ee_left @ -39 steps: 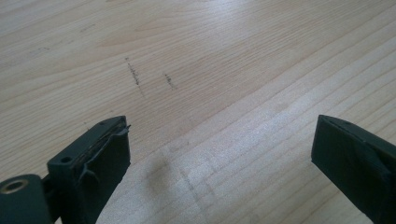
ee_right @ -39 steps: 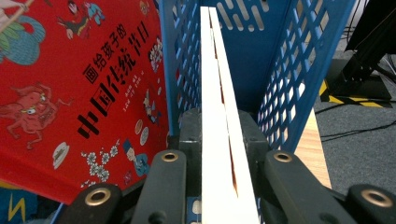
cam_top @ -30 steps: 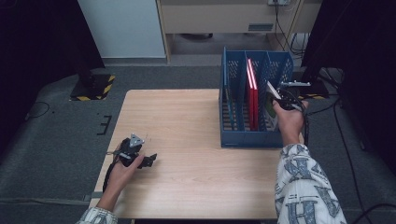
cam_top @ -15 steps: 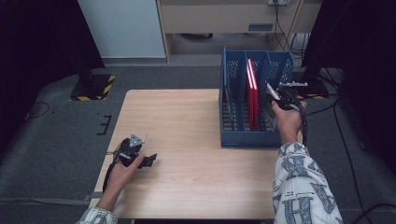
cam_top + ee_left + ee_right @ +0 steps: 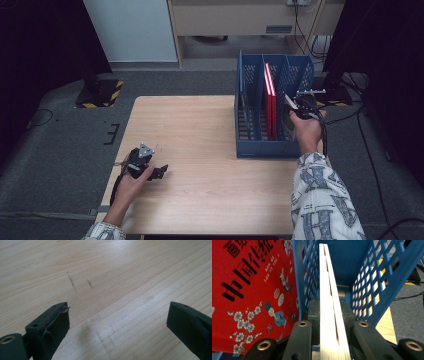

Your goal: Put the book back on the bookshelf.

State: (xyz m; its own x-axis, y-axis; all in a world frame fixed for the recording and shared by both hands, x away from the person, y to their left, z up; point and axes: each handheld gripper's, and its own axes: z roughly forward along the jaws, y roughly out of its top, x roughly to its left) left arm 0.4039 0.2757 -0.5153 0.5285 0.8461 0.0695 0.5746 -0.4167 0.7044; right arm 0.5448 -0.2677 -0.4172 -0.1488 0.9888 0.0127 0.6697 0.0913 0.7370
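Pinching a thin book (image 5: 329, 305) by its page edge, the right hand-held gripper (image 5: 329, 327) holds it inside the blue rack's (image 5: 250, 150) rightmost slot, beside a red book (image 5: 270, 102). If tilted, it may catch the divider. The left hand-held gripper (image 5: 117, 322) rests spread on the bench (image 5: 200, 125).

right tool (image 5: 295, 107) | book (image 5: 329, 305) clamped | edged slightly lower into blue rack (image 5: 250, 145)

Left gripper (image 5: 159, 173): black body, grey three-cornered plate on top, black cable trailing back along the forearm. Its jaws are matte black blocks; one pad's lining is frayed at the edge, with a brass-ringed hole below. Right gripper (image 5: 289, 106): black, grey plate, black cable. Jaw arms are rounded black links with brass-ringed pivot holes. Sleeves: white fabric with dark grey lettering print.
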